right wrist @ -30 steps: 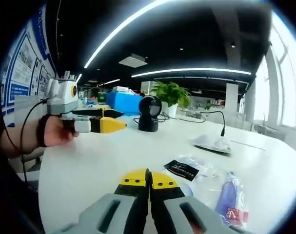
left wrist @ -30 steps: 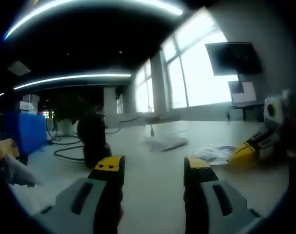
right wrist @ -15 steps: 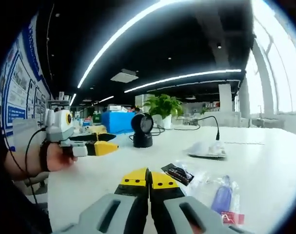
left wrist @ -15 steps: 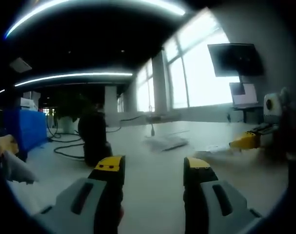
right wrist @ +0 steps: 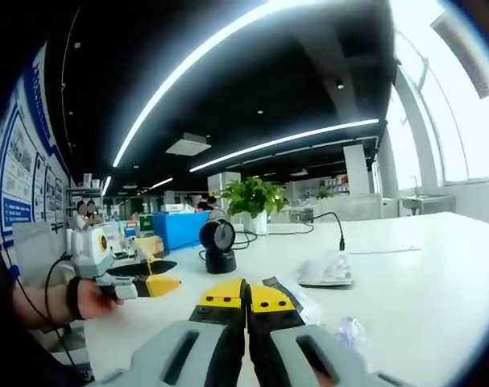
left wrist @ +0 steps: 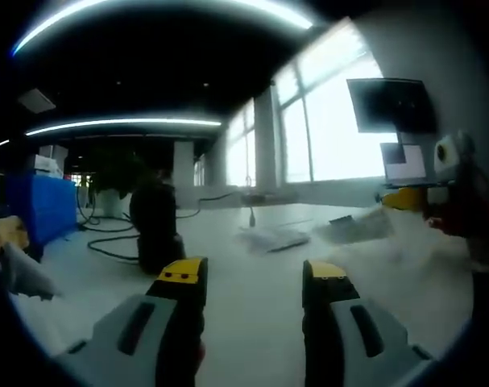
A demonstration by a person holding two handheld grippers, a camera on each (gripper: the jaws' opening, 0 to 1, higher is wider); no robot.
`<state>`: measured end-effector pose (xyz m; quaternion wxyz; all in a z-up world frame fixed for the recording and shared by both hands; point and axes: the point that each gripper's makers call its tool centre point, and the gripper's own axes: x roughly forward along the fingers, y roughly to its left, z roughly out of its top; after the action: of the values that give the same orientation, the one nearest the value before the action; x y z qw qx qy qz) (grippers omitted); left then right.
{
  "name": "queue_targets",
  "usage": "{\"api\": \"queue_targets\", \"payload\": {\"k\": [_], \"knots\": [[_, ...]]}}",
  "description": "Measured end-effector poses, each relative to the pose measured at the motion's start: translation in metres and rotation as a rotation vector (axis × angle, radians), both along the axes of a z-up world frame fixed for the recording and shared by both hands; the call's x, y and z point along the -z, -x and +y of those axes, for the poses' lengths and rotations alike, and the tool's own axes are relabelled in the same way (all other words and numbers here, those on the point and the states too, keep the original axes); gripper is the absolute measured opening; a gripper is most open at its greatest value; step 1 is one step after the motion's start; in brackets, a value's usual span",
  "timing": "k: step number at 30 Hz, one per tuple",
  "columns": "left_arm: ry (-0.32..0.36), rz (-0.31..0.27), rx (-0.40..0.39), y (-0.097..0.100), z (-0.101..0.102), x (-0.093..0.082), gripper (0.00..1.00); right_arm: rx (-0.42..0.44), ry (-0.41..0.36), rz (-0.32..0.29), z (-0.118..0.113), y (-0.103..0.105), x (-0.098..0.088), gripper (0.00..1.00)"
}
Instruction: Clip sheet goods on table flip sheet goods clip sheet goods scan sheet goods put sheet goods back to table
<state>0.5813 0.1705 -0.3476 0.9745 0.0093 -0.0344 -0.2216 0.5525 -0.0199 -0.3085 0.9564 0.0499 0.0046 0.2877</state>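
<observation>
Clear plastic packet (right wrist: 288, 292) is hanging pinched in my right gripper (right wrist: 246, 292) — lifted for flipping — while my left gripper (left wrist: 252, 272) is waiting agape, empty, facing the scanner (left wrist: 154, 230).

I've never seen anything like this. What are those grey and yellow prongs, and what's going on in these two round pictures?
There is no robot here: a person holds a two-jaw gripper in each hand, each with a fisheye camera looking along its jaws. In the left gripper view, the left gripper has its jaws apart and holds nothing. In the right gripper view, the right gripper is shut on a clear plastic packet, lifting it off the white table. On the table stand a black barcode scanner and another flat packet. A hand at the left carries the other gripper.
</observation>
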Motion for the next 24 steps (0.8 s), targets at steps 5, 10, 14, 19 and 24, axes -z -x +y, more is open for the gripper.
{"api": "queue_targets", "payload": {"k": [5, 10, 14, 19, 24], "knots": [[0.007, -0.004, -0.003, 0.000, 0.001, -0.001, 0.39, 0.036, -0.011, -0.009, -0.012, -0.003, -0.015, 0.00], [0.002, -0.010, -0.006, 0.002, 0.000, -0.002, 0.39, 0.087, -0.068, -0.019, -0.030, -0.010, -0.033, 0.00], [-0.002, -0.012, -0.003, 0.002, -0.001, -0.002, 0.39, 0.099, -0.085, 0.010, -0.038, -0.015, -0.039, 0.00], [-0.002, -0.009, -0.007, 0.002, 0.000, -0.002, 0.39, 0.131, -0.110, -0.027, -0.046, -0.018, -0.055, 0.00], [-0.007, -0.009, -0.005, 0.002, -0.001, -0.002, 0.39, 0.147, -0.104, -0.043, -0.051, -0.020, -0.064, 0.00]]}}
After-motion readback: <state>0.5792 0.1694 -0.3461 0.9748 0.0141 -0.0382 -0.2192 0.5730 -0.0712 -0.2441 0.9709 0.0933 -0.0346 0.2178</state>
